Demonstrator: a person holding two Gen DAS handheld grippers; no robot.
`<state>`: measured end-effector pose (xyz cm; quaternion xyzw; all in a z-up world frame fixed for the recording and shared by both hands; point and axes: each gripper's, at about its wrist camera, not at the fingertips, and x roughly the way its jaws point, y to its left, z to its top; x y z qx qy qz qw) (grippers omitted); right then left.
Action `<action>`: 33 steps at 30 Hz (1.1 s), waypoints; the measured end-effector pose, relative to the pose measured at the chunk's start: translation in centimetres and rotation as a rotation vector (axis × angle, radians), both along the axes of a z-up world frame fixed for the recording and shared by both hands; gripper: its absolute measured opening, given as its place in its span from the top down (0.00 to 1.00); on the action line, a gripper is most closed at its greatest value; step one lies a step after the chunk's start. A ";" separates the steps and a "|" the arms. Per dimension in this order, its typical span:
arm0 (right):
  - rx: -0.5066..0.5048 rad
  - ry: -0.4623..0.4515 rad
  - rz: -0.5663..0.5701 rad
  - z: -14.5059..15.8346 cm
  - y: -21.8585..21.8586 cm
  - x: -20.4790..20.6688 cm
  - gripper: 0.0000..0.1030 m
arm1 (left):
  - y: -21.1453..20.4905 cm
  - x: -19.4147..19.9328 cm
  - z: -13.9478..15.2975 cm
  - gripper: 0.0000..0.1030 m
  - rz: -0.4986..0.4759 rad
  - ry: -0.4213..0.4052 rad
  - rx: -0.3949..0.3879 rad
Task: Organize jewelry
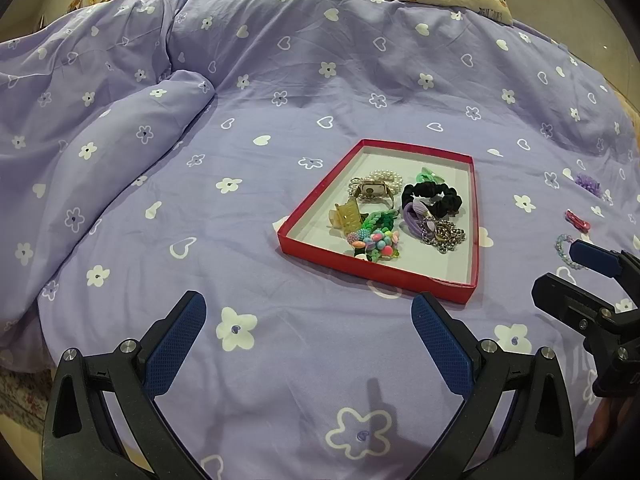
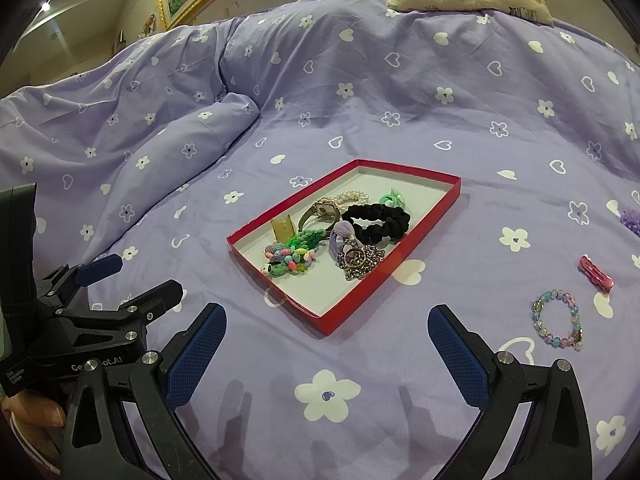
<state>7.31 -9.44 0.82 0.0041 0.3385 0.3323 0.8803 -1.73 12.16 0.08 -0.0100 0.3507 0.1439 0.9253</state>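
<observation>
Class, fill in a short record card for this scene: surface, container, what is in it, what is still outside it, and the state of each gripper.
surface: purple bedspread
container: red tray
inside: black scrunchie, watch, pearl bracelet, chain
outside, right of tray: beaded bracelet, pink clip, purple flower piece
left gripper: open, empty
right gripper: open, empty

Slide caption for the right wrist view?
Open right claw over bedspread; red tray of jewelry ahead, beaded bracelet outside it.
</observation>
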 end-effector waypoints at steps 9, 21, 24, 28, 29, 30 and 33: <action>0.000 -0.004 0.004 0.3 -0.1 0.2 0.01 | 0.0 0.0 0.2 0.00 0.005 0.004 -0.001; -0.001 -0.013 0.009 0.7 0.1 0.8 0.01 | -0.3 0.0 -0.1 0.00 0.006 0.007 0.000; -0.004 -0.019 0.011 0.8 0.1 0.9 0.01 | -0.3 0.1 -0.1 0.00 0.006 0.008 -0.004; -0.007 -0.020 0.010 0.8 0.1 0.9 0.01 | -0.4 0.2 -0.2 0.00 0.011 0.009 -0.002; -0.011 -0.024 0.011 0.8 0.2 0.9 0.01 | -0.4 0.2 -0.2 0.00 0.013 0.009 -0.001; -0.013 -0.026 0.013 0.8 0.3 0.9 0.01 | -0.4 0.2 -0.3 0.00 0.014 0.010 -0.002; -0.009 -0.025 0.017 0.7 0.3 1.1 0.01 | -0.3 0.2 -0.3 0.00 0.014 0.008 -0.004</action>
